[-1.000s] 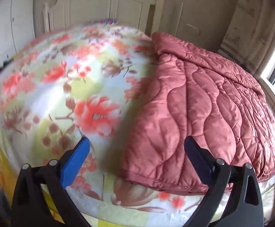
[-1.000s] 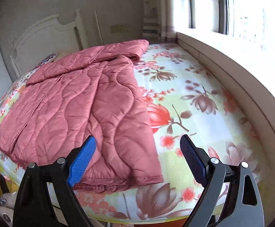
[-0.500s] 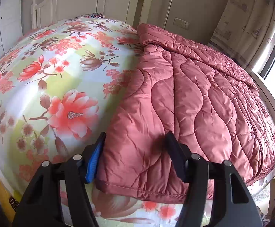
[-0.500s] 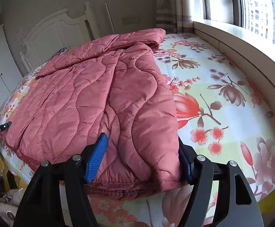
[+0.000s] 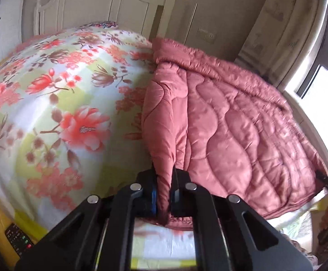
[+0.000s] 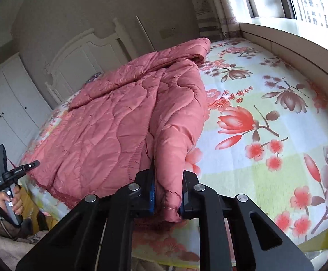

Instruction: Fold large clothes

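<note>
While the big pink quilted coat (image 5: 231, 124) lies spread across the bed (image 5: 51, 103) on the flowery sheet, both tools are clamped onto its near hem. The left tool (image 5: 164, 194) has its fingers pressed together on a bunched fold at one near corner, with a ridge of fabric pulled up from the mattress toward the pinch. The right tool (image 6: 166, 194) is doing the same thing at the other near corner, fingers squeezed on a thick wad of the hem (a bit of stitched edge pokes out below the pinch). In the right wrist view the coat (image 6: 118, 122) runs from the foot of the bed up toward the white headboard (image 6: 82, 54), and the floral sheet (image 6: 265, 135) is bare on the window side. You can also spot the left tool (image 6: 17, 171) off at the far lower left of that view, held in a hand (image 6: 14, 199). A remote control (image 5: 18, 240) sits low at the left edge of the left wrist view, below the mattress edge.
</note>
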Motion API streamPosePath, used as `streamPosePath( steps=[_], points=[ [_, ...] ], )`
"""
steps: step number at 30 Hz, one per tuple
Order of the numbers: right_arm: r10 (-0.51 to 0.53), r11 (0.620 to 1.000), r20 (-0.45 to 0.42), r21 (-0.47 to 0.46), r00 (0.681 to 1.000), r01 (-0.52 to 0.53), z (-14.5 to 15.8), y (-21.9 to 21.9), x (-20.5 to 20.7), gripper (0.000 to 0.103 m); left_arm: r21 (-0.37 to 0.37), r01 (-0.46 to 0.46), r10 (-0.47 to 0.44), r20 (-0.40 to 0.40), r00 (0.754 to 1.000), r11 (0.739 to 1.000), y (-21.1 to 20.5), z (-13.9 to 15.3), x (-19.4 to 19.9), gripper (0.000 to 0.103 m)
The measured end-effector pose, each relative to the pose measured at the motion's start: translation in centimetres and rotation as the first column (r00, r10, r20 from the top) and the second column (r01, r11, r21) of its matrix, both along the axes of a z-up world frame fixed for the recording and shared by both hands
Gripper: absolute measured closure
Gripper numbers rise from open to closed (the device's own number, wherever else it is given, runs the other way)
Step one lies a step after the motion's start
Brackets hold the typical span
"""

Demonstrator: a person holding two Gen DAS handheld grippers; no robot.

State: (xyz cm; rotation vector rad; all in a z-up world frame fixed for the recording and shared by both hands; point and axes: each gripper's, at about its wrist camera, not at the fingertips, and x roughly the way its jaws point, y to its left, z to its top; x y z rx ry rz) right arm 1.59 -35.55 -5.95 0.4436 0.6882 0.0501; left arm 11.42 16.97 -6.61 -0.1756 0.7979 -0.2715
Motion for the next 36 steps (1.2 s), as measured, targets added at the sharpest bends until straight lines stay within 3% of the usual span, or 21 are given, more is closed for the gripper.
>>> streamPosePath(
  steps=[2,5,10,16,23,30,33,36],
  points=[
    [0.064,0.997,0.057,0.029,0.996,-0.066,1.7,0.2,-1.7,0.087,-0.063,0.026,-0.024,0.028,0.999,0.998,1.5,1.7,-2.4,0.096],
    [0.199,0.978,0.190,0.030,0.961,-0.208,4.8,0.9,-5.3,0.087,-0.161,0.084,-0.068,0.100,0.993,0.983,3.7,4.0,-6.4,0.096],
    [0.305,0.950,0.309,-0.027,0.901,-0.312,9.1,1.7,-10.5,0.087,-0.364,0.161,-0.082,0.225,0.971,0.917,8.1,7.5,-12.1,0.096],
    [0.300,0.951,0.415,-0.061,0.859,-0.303,12.2,1.5,-13.6,0.088,-0.528,0.224,-0.055,0.317,0.947,0.819,10.8,9.8,-13.5,0.096],
    [0.289,0.954,0.412,-0.046,0.864,-0.297,11.1,1.3,-13.2,0.088,-0.528,0.220,-0.062,0.301,0.952,0.820,10.6,9.2,-13.2,0.096],
    [0.235,0.968,0.433,-0.022,0.870,-0.250,11.3,0.8,-12.7,0.088,-0.548,0.229,-0.058,0.311,0.949,0.805,10.3,9.4,-12.1,0.096],
    [0.171,0.979,0.441,0.025,0.881,-0.203,12.0,0.0,-10.7,0.088,-0.573,0.243,-0.051,0.330,0.943,0.783,9.7,10.8,-9.2,0.096],
    [0.095,0.990,0.415,0.056,0.905,-0.130,13.3,-1.0,-5.8,0.088,-0.552,0.223,-0.036,0.330,0.943,0.804,8.3,12.5,-4.6,0.096]
  ],
)
